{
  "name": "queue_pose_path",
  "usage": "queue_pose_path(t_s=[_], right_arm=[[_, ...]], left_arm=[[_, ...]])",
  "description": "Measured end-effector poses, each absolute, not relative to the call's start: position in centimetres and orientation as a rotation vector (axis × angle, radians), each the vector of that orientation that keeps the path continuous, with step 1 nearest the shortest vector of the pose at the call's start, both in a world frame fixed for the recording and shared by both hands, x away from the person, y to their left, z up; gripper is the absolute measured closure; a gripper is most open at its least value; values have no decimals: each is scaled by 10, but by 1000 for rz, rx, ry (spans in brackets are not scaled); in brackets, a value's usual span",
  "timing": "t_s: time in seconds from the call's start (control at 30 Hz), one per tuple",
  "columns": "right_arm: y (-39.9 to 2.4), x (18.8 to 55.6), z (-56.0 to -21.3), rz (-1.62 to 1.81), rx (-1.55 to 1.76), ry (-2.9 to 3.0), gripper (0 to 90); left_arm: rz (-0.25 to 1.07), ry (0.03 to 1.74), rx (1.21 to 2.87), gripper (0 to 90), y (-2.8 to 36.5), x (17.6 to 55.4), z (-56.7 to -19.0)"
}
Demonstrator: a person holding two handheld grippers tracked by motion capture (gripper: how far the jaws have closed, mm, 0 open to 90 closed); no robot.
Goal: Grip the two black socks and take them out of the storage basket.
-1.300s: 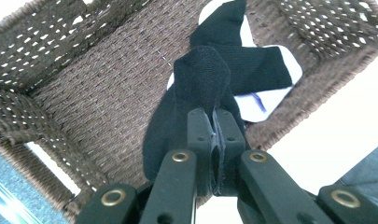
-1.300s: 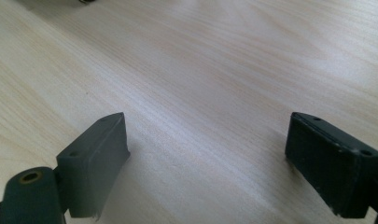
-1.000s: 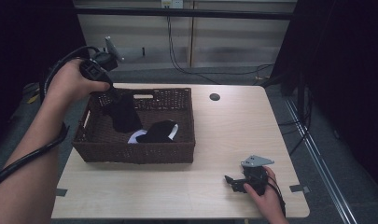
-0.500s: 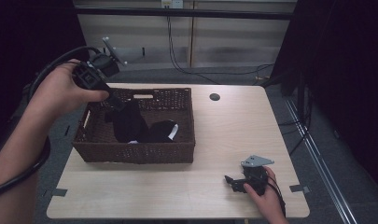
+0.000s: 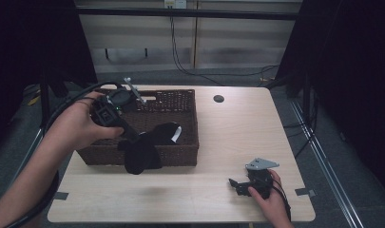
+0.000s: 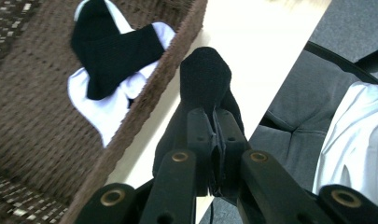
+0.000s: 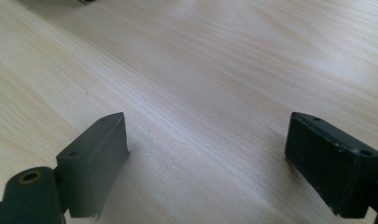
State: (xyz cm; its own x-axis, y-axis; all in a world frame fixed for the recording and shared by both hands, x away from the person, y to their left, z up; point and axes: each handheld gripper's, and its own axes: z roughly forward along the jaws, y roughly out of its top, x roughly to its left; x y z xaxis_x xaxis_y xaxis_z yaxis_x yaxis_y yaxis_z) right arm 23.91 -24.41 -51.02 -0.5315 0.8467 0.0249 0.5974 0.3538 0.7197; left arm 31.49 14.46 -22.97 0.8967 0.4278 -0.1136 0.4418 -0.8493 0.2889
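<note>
limp knit sock (image 5: pixel 140 154), woven basket (image 5: pixel 185 154)

My high view sits above the near edge, looking forward and down over the whole table (image 5: pixel 204 199) and the wicker basket (image 5: pixel 185 154). My left gripper view looks steeply down, close on the basket (image 6: pixel 144 98) rim and table edge, ground it shares with the high view. My right gripper view skims low, tight on bare tabletop (image 7: pixel 200 70).

L gripper (image 5: pixel 128 135): blk body, thick blk cable, brass-ringed screws | R gripper (image 5: pixel 235 184): blk, grey 3-corner plate, lower right | forearms bare, no sleeves
</note>
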Motion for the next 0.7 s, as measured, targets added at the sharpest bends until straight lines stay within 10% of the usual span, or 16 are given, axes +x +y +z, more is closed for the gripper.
queue_pose_path(t_s=[0.7], right_arm=[[-244,239,-510,983,1274,2270,124]], left_arm=[[-177,637,2825,860,121,321,-311]])
